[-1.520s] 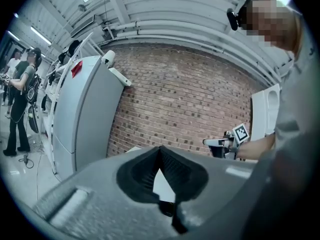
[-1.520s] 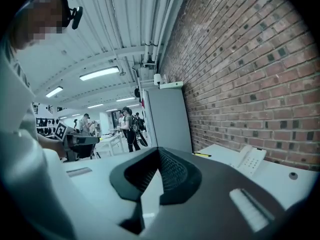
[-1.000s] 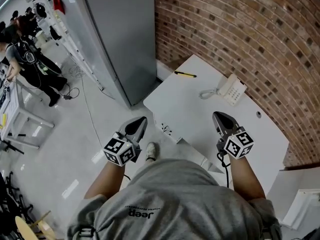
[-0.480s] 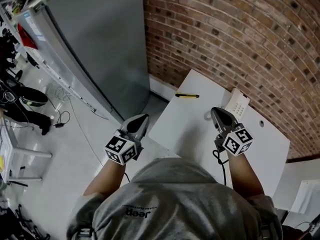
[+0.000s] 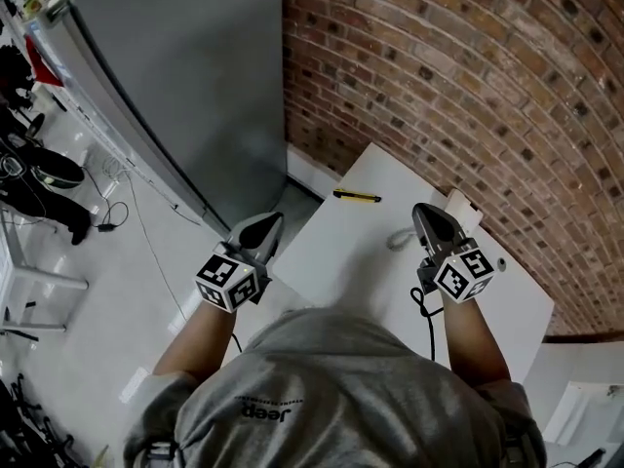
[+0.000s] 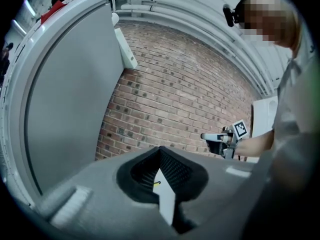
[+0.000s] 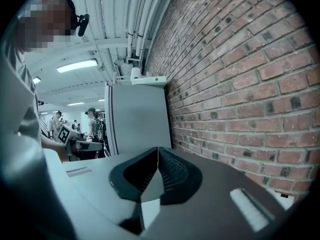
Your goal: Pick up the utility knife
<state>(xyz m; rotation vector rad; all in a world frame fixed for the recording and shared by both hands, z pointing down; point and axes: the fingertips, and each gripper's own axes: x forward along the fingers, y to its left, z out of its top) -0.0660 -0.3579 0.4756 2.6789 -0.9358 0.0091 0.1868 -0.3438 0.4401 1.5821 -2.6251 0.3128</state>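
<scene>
— Well, how do the claws stand?
— Both are pinched together on nothing. The left gripper [image 5: 268, 220] hangs off the white table [image 5: 341, 252], and the right gripper [image 5: 421, 211] is over it, before a telephone [image 5: 462, 210].
— And the utility knife [image 5: 357, 197]?
— It lies at the table's far edge near the brick wall [image 5: 439, 86], well apart from both. The left gripper view catches it as a yellow sliver below its closed tips. The right gripper view shows only a grey cabinet [image 7: 137, 116] and bystanders [image 7: 92, 121].
— Any writing?
— Only the head view has some: "Jeep" on the person's grey shirt [image 5: 266, 413], upside down.
</scene>
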